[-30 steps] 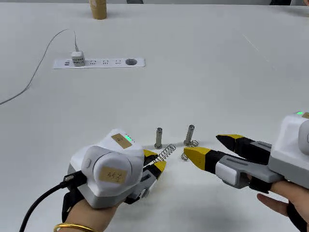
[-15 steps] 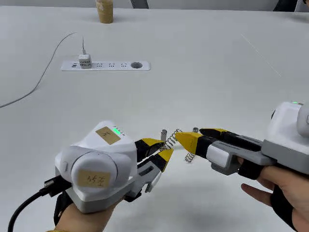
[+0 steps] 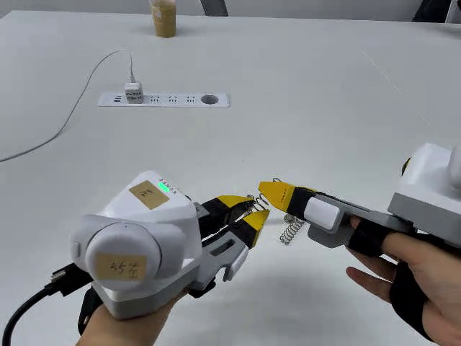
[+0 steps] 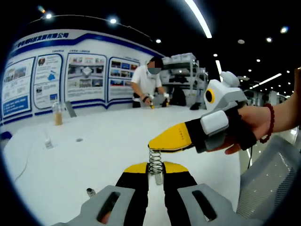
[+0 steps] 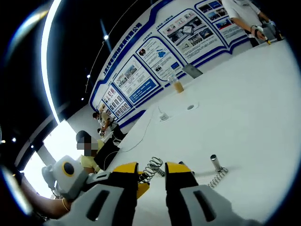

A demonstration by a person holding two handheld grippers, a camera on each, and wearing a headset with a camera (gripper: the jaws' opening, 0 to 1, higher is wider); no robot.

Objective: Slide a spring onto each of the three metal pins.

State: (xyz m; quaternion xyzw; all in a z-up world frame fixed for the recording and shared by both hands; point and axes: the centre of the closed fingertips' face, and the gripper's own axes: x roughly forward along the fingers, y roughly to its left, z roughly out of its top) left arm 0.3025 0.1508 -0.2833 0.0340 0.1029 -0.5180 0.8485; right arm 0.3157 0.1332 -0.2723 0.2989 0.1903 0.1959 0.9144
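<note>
My left gripper [image 3: 256, 210] is shut on a small steel spring [image 3: 253, 204], held off the white table. In the left gripper view the spring [image 4: 155, 162] stands upright out of my left gripper [image 4: 155, 168]. My right gripper [image 3: 268, 192] has come in from the right, and its yellow tip touches the spring's free end. In the right gripper view that spring [image 5: 152, 168] lies between the narrowly parted jaws of my right gripper [image 5: 152, 168]. A metal pin [image 5: 214, 162] stands on the table with a second spring [image 5: 217, 178] at its foot. Another pin [image 4: 90, 191] stands lower left.
The loose spring [image 3: 291, 231] lies on the table under my right gripper. A white power strip [image 3: 164, 99] with a plugged-in charger and a cable [image 3: 72, 108] lies at the back left. A tan cup [image 3: 164, 18] stands at the far edge. A person works at a far table.
My left gripper has lifted the spring off the table. The right gripper has moved left to the spring's end and its jaws have narrowed. The pins are now hidden in the head view.
</note>
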